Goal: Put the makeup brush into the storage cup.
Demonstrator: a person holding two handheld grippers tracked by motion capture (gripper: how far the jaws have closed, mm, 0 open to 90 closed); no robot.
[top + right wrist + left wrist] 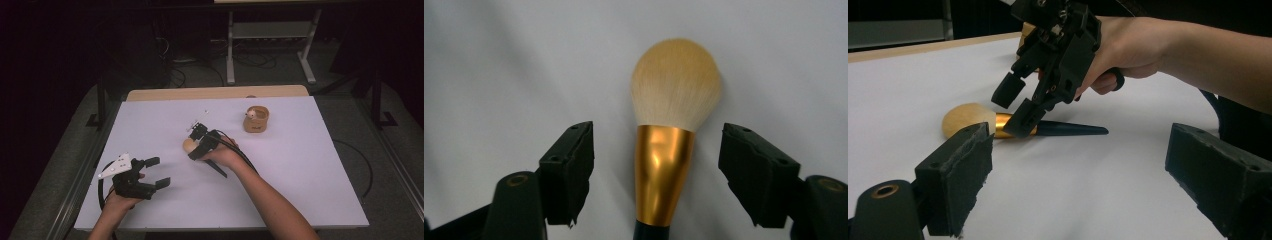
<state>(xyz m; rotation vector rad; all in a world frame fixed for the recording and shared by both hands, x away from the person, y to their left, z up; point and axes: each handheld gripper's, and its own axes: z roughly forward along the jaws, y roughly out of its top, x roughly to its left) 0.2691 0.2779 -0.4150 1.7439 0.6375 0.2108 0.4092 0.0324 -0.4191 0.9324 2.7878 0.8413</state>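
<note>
A makeup brush (664,150) lies flat on the white worktop (300,170), near its middle. The brush has a rounded tuft of pale bristles, a gold ferrule and a dark, tapering handle (1073,130).

Right claw (1018,105): held in the person's right hand (225,155), it tilts down over the brush. In the right gripper view the ferrule lies between the two black jaws, with a clear gap of worktop on either side; the pads (571,170) do not touch it. The jaws stand partly open and grip nothing. In the left gripper view the lower jaw tip overlaps the ferrule, just behind the bristles; whether it touches there cannot be told.

Left claw (157,172): held in the left hand (117,202) near the front left corner of the worktop, well apart from the brush. It points toward the brush and the right claw. Its jaws stand wide open, with nothing between them. A grey three-cornered plate (117,165) sits on top of it.

A small tan cup (256,119) stands toward the far right of the worktop, well apart from the brush, with a small pale thing in it that is too small to make out.
</note>
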